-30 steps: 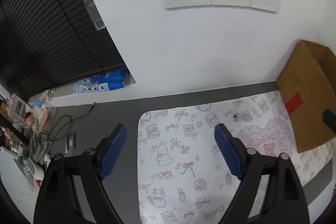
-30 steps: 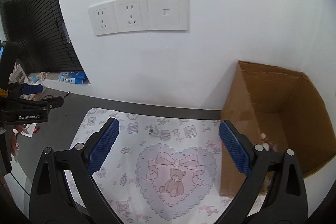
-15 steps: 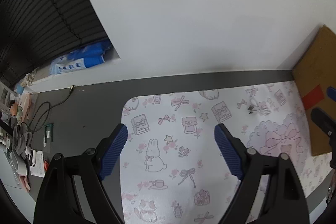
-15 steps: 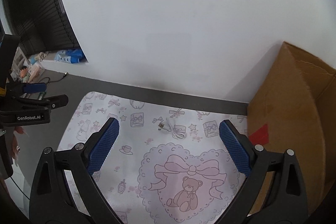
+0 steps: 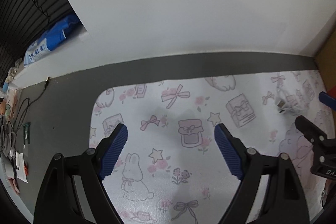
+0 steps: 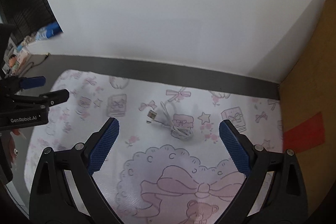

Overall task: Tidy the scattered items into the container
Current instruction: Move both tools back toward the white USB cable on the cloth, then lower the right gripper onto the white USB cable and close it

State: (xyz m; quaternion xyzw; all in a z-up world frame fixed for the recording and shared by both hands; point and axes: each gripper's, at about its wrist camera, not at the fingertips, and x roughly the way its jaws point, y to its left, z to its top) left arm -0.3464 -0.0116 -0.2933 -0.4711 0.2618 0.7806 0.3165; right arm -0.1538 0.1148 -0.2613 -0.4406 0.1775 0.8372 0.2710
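Observation:
A coiled white USB cable (image 6: 176, 123) lies on the pink patterned mat (image 6: 147, 161), a little ahead of my right gripper (image 6: 169, 125), which is open with nothing between its blue pads. The same cable (image 5: 287, 104) shows at the far right of the left wrist view. My left gripper (image 5: 171, 131) is open over bare mat (image 5: 168, 161), well to the left of the cable. The cardboard box (image 6: 310, 98) stands upright at the mat's right edge, with a red tape patch (image 6: 304, 135) on its side. Its inside is hidden.
A white wall (image 5: 178, 9) rises just behind the mat, past a strip of grey table (image 5: 63, 102). Off to the left lie a black cable (image 5: 27, 102), small clutter (image 5: 10, 140) and a blue packet (image 5: 50, 39) under dark blinds.
Both grippers have come down toward the mat and tilted lower; the wall sockets have left view. The cable now sits closer in front of the right gripper. Both stay open.

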